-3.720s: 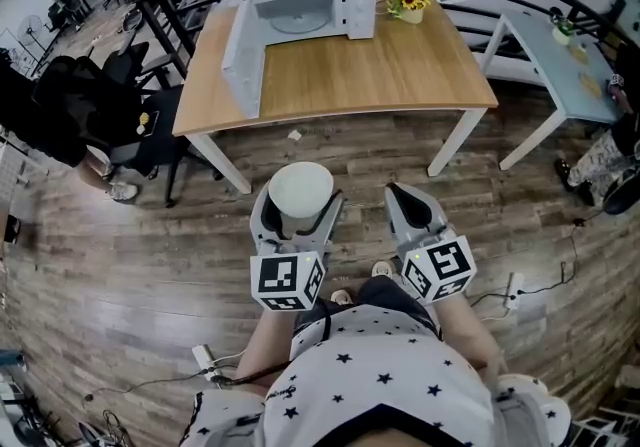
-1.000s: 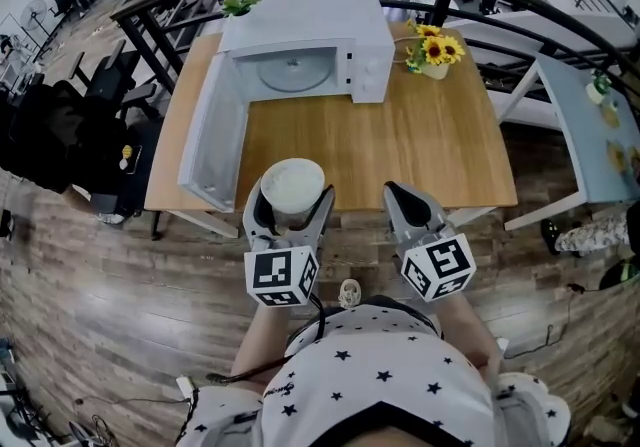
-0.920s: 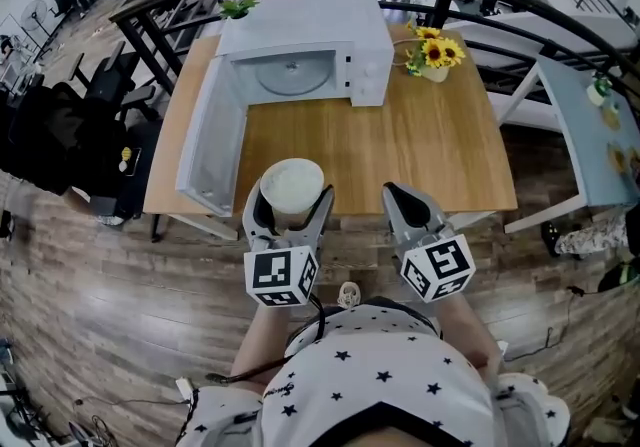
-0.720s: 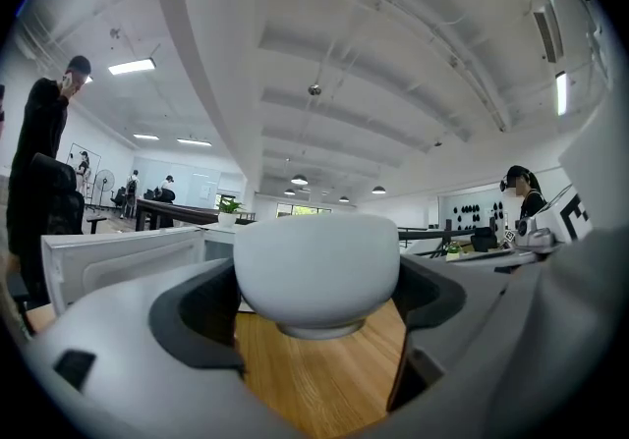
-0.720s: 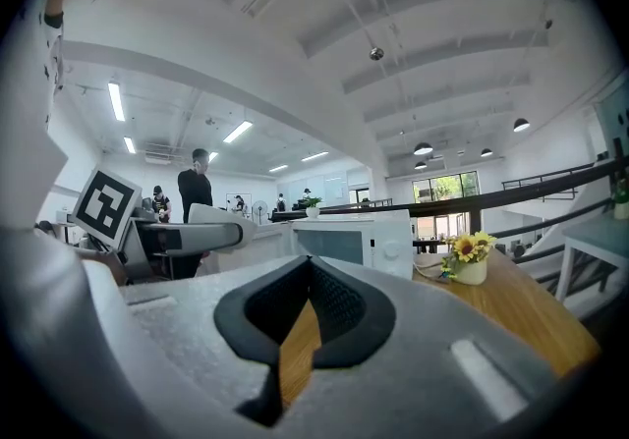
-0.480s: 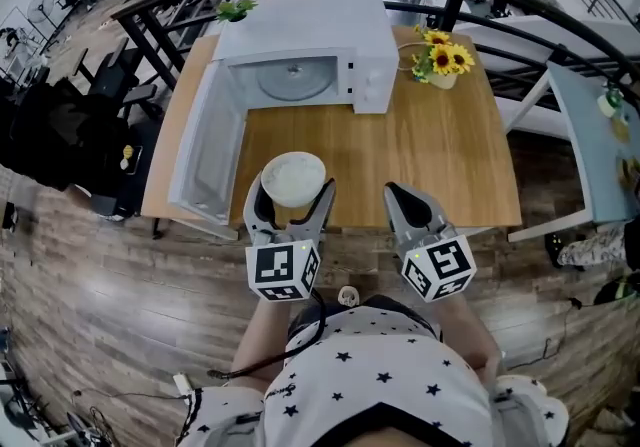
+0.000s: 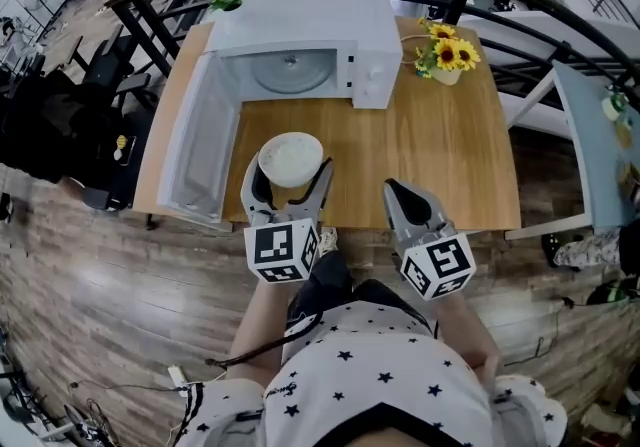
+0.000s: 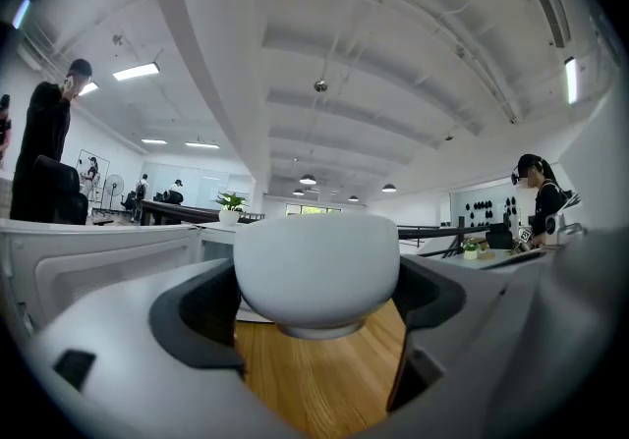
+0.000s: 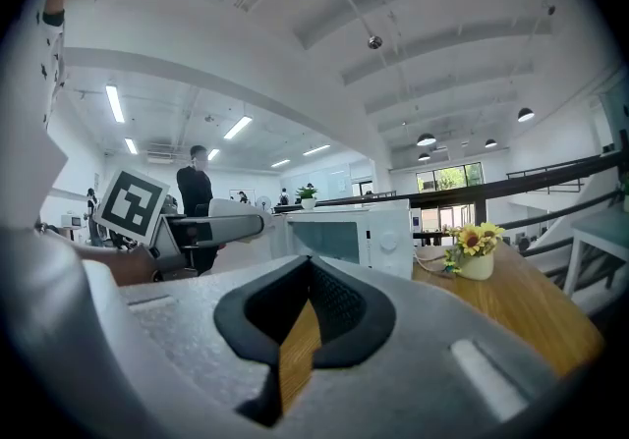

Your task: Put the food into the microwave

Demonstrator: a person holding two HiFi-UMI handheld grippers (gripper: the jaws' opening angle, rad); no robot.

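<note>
Wood-plank flooring and black railings surround a wooden table (image 7: 440,155). It now lies directly under both grippers, whereas a few seconds ago it stood well ahead of the person. The walk-up looks finished, and what remains is probably the reach forward into the oven.

To the left of the left fingers, the microwave door (image 7: 195,150) stands swung fully open. The left gripper (image 7: 288,180) clamps the white bowl (image 7: 290,157) between its fingers, and the left gripper view shows both pads pressed on the sides of the bowl (image 8: 316,270). Pale food fills the bowl, which hangs over the tabletop and not yet inside anything.

Straight ahead of those fingers, past a strip of bare wood, the microwave (image 7: 300,25) shows its open cavity and its glass turntable (image 7: 290,70). The right gripper (image 7: 395,190) hovers over the table's near edge. Its fingers are drawn almost together, leaving only a thin slit with nothing in it. Ahead and to the right of them, a pot of sunflowers (image 7: 445,60) sits just beside the oven.

By count there are two grippers, one bowl, one microwave with one door, one turntable and one flower pot.
</note>
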